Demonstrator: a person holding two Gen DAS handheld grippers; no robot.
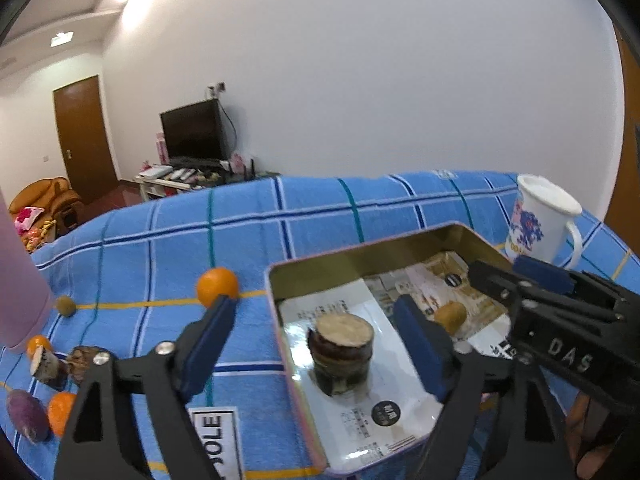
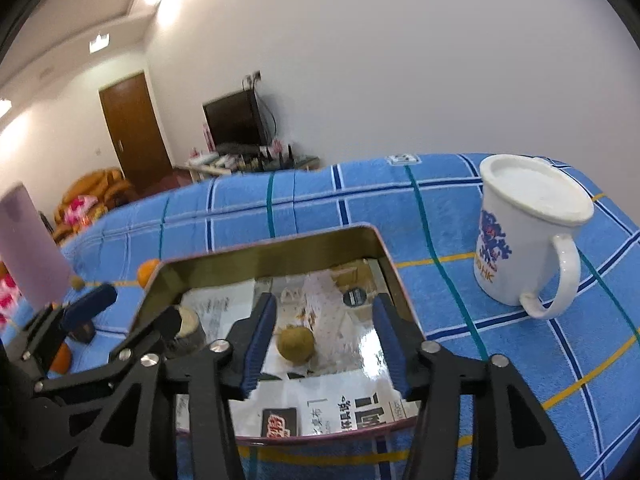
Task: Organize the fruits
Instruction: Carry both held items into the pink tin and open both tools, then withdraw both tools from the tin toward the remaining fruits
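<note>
Pink cylinder (image 1: 18,280) is cut off by the left-wrist frame edge, so can't ID it. Cut stalk piece (image 2: 188,330) in the tin (image 2: 280,256) is half hidden behind a left gripper (image 2: 136,312) finger in the right-wrist view. Clutter on the far TV stand (image 1: 176,178) is too small to make out.

1. Ceiling lights (image 1: 62,39) are blowing out up top, washing the room pretty evenly.
2. Tin floor (image 2: 370,346) is throwing glare.
3. Fisheye is bending edges, corners going black, slightly soft.
</note>
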